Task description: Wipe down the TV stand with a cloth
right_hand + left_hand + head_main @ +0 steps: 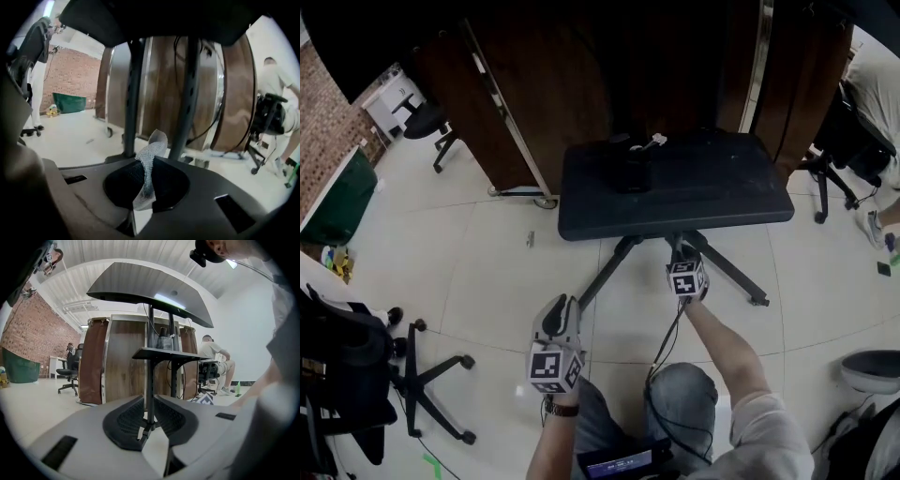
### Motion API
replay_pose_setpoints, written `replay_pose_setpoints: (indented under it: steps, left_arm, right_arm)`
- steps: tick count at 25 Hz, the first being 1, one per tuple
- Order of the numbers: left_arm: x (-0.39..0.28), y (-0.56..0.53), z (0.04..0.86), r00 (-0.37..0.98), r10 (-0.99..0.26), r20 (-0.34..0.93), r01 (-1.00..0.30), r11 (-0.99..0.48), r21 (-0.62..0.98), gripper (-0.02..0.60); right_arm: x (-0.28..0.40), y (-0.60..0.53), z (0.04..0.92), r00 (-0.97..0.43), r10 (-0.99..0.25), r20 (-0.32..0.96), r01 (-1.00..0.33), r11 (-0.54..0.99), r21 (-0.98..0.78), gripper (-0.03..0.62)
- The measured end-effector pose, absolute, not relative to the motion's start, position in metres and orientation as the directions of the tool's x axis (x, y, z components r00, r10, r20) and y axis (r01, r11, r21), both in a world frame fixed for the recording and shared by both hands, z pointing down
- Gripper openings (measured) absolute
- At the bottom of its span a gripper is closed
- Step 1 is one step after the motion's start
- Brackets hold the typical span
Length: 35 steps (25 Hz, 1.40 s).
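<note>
- TV stand (722,183): I am reading this as the heavy, rigid item. It is a dark flat shelf on a pole with splayed legs, standing on the pale floor straight ahead of me. It should be bearing wiping pressure without shifting, so I am not planning to take hold of it. The shelf top is looking smooth and possibly dusty, though the dim head view is leaving that uncertain.
- Small dark object on the shelf (633,171): it is sitting toward the back left of the top and may be needing a wipe around it.
- Left gripper (562,304): I am holding it low and well short of the stand. Its jaws are drawn almost together with only a slit between them, and nothing is in them.
- Right gripper (681,247): I am holding it down by the legs, below the shelf's front edge, and its jaws are clenched on the cloth.
- Cloth (149,164): it is a pale, mesh-textured strip, light, soft and limp. One end is standing up between my pads. I am judging that a pinch with more fabric left hanging free would be wiping better.
</note>
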State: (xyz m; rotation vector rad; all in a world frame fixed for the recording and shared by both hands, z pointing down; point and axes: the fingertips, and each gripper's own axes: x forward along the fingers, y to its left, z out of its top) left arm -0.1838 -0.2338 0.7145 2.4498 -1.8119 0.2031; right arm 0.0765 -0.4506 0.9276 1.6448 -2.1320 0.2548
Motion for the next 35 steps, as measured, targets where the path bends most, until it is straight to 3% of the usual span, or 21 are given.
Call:
replay_pose_setpoints:
  steps: [3, 6, 13, 15, 17, 21, 24, 26, 31, 33, 35]
  left_arm:
    - [-0.182, -0.24, 0.715, 0.289, -0.945, 0.152, -0.956, -0.292, 0.005, 0.075]
    - [-0.182, -0.248, 0.719, 0.291, -0.946, 0.147, -0.956, -0.292, 0.015, 0.075]
    - [-0.175, -0.253, 0.731, 0.292, -0.941, 0.171, -0.956, -0.293, 0.019, 0.075]
    - [-0.177, -0.254, 0.734, 0.284, -0.942, 0.178, -0.958, -0.285, 0.019, 0.075]
    - [-0.18, -0.254, 0.737, 0.277, -0.943, 0.184, -0.96, -0.278, 0.021, 0.075]
    - [-0.184, -0.257, 0.739, 0.272, -0.945, 0.182, -0.962, -0.272, 0.029, 0.075]
    - [-0.186, -0.257, 0.738, 0.268, -0.948, 0.173, -0.963, -0.266, 0.036, 0.075]
    - [-0.188, -0.253, 0.738, 0.263, -0.95, 0.169, -0.965, -0.259, 0.043, 0.075]
    - [-0.2, -0.24, 0.74, 0.252, -0.949, 0.187, -0.967, -0.252, 0.022, 0.075]
    - [-0.214, -0.231, 0.742, 0.232, -0.951, 0.205, -0.97, -0.241, -0.017, 0.075]
    - [-0.237, -0.223, 0.745, 0.193, -0.959, 0.21, -0.978, -0.205, -0.034, 0.075]
  right_arm:
    - [0.114, -0.484, 0.827, -0.147, -0.961, 0.233, -0.962, 0.194, 0.192, 0.025]
    - [0.124, -0.503, 0.795, -0.153, -0.969, 0.193, -0.966, 0.188, 0.178, 0.025]
    - [0.144, -0.471, 0.994, -0.138, -0.795, 0.591, -0.989, 0.146, -0.035, 0.025]
    - [0.145, -0.458, 1.02, -0.134, -0.77, 0.624, -0.991, 0.111, -0.075, 0.025]
    - [0.146, -0.466, 0.997, -0.139, -0.822, 0.552, -0.99, 0.121, -0.069, 0.023]
    - [0.153, -0.509, 0.866, -0.139, -0.951, 0.276, -0.988, 0.153, 0.03, 0.025]
    - [0.143, -0.526, 0.817, -0.16, -0.965, 0.209, -0.978, 0.184, 0.102, 0.025]
    - [0.142, -0.523, 0.846, -0.145, -0.949, 0.28, -0.98, 0.177, 0.092, 0.025]
    - [0.135, -0.462, 1.015, -0.118, -0.784, 0.61, -0.989, 0.148, 0.0, 0.025]
    - [0.114, -0.446, 1.042, -0.153, -0.75, 0.644, -0.98, 0.2, 0.001, 0.025]
    - [0.072, -0.457, 1.017, -0.238, -0.778, 0.581, -0.947, 0.32, 0.041, 0.025]
